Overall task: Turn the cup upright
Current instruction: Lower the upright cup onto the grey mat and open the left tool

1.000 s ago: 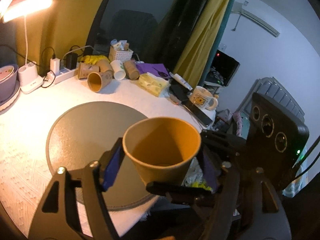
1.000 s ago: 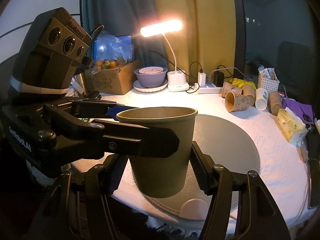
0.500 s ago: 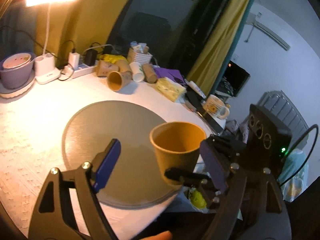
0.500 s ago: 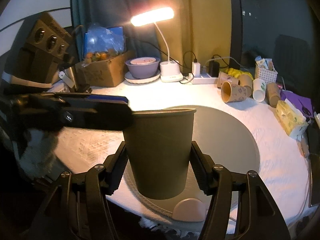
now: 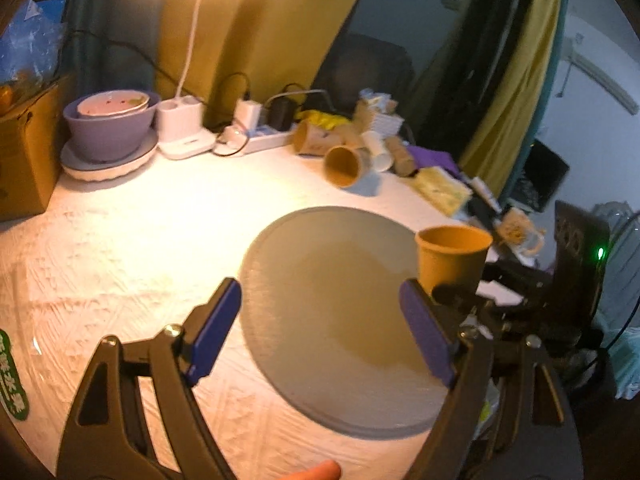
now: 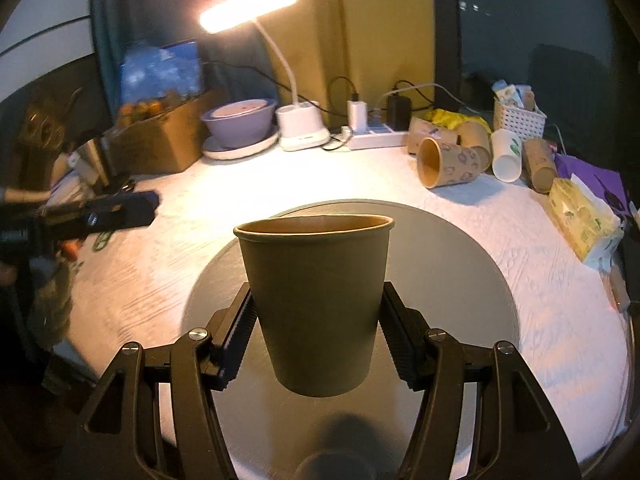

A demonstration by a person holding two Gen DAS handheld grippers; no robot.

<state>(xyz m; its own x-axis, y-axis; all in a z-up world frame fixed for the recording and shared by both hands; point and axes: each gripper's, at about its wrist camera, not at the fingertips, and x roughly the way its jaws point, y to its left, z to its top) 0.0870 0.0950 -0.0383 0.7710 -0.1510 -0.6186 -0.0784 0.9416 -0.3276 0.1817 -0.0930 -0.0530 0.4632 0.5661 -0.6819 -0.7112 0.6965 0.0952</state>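
A brown paper cup [image 6: 316, 300] stands upright, mouth up, between the pads of my right gripper [image 6: 316, 344], which is shut on its lower half and holds it above the grey round mat [image 6: 460, 280]. In the left wrist view the same cup [image 5: 452, 256] shows at the right, held by the right gripper over the mat's [image 5: 320, 304] right edge. My left gripper [image 5: 320, 328] is open and empty, its blue pads apart above the mat, well left of the cup. In the right wrist view the left gripper [image 6: 120, 212] shows at the far left.
Several paper cups [image 6: 452, 162] lie on their sides at the back, beside a white basket [image 6: 518, 118], a power strip [image 6: 376, 138], a lit desk lamp [image 6: 300, 132] and a purple bowl [image 6: 240, 122]. A tissue pack [image 6: 580, 216] lies at the right, a cardboard box [image 6: 160, 140] at the left.
My left gripper let go of the cup, opened and drew away to the left. The right gripper kept the cup upright and stayed shut on it.
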